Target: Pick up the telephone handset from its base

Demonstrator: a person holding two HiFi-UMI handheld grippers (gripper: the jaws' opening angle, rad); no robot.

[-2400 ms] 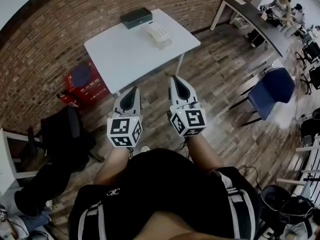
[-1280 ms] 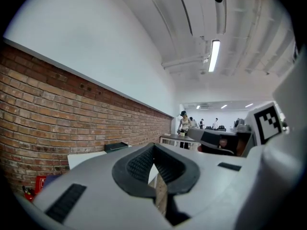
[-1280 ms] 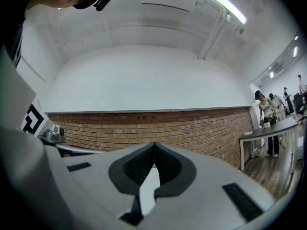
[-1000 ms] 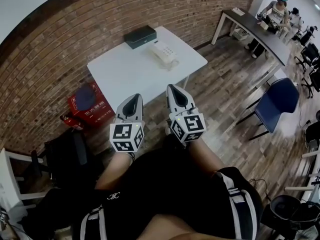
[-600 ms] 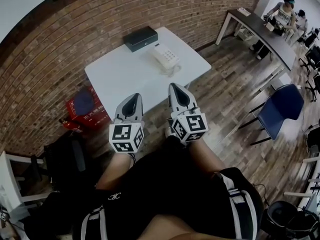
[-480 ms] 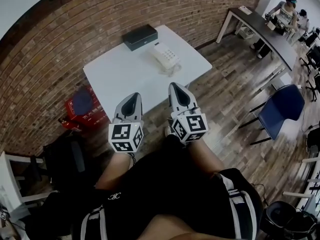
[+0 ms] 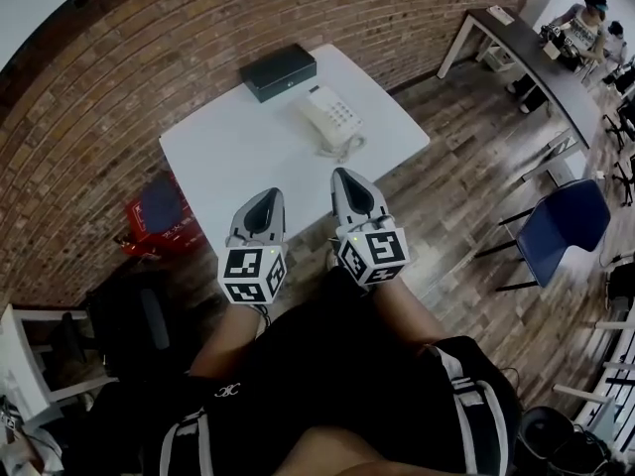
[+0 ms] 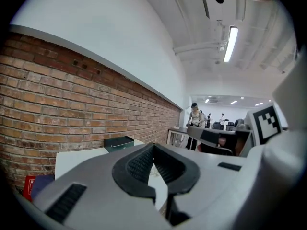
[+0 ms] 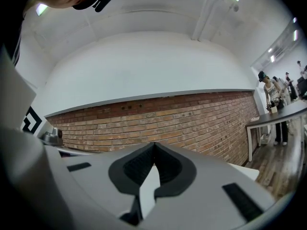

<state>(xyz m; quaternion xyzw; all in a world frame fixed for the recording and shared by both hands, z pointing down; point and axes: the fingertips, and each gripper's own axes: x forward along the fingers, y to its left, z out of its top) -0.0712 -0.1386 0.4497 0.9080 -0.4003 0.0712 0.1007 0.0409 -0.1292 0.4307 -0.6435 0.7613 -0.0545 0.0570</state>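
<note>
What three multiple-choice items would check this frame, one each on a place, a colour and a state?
1. On the white table, what lies between the telephone and the brick wall?
A. a dark box
B. a red crate
C. a black bag

2. The chair on the wooden floor at the right is:
A. red
B. white
C. blue

3. The handset is:
A. on its base
B. loose on the table
C. lifted clear

Key:
1 A: the dark box sits at the table's far edge, just beyond the telephone.
2 C: the chair's seat and back are blue.
3 A: the handset lies along the base, and the left gripper and right gripper, both shut and empty, are apart from the telephone.
</note>
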